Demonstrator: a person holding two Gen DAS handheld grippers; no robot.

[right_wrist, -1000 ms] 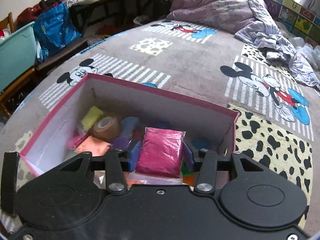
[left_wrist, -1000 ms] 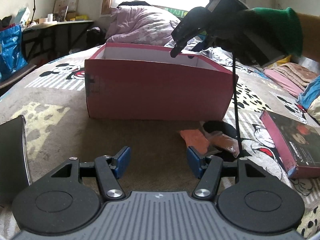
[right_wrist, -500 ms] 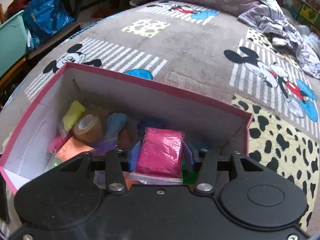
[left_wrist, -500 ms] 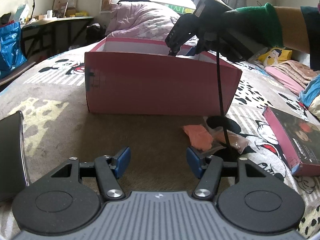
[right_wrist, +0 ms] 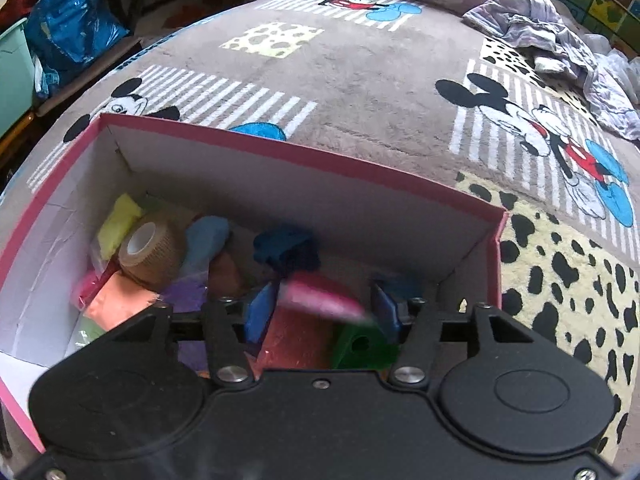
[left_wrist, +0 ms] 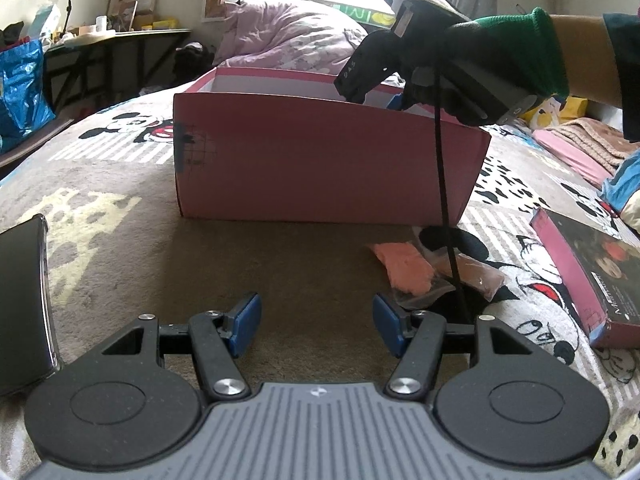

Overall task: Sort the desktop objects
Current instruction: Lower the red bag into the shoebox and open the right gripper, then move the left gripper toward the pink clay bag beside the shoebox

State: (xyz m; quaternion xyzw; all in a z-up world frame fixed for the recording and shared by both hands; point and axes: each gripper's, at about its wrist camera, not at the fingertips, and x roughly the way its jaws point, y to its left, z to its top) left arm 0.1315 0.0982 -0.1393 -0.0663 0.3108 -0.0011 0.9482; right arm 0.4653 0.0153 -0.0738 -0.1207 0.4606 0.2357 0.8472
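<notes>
A pink cardboard box (left_wrist: 320, 168) stands on the Mickey Mouse blanket; its rim shows in the right wrist view (right_wrist: 304, 152). My right gripper (right_wrist: 320, 312) is open over the box, and a magenta clay bag (right_wrist: 320, 298) blurs as it drops between the jaws. Inside lie a tan tape roll (right_wrist: 150, 252), coloured clay bags and a green block (right_wrist: 360, 346). My left gripper (left_wrist: 316, 324) is open and empty low over the blanket. An orange clay bag (left_wrist: 404, 266) and a brown one (left_wrist: 476, 276) lie ahead to its right.
A dark red flat box (left_wrist: 592, 272) lies at the right. A dark flat object (left_wrist: 22, 300) lies at the left edge. The right gripper's cable (left_wrist: 444, 200) hangs in front of the box. A crumpled purple quilt (left_wrist: 288, 40) lies behind.
The right gripper has opened and let go of the magenta bag, which is falling into the box. The left gripper has stayed open in place.
</notes>
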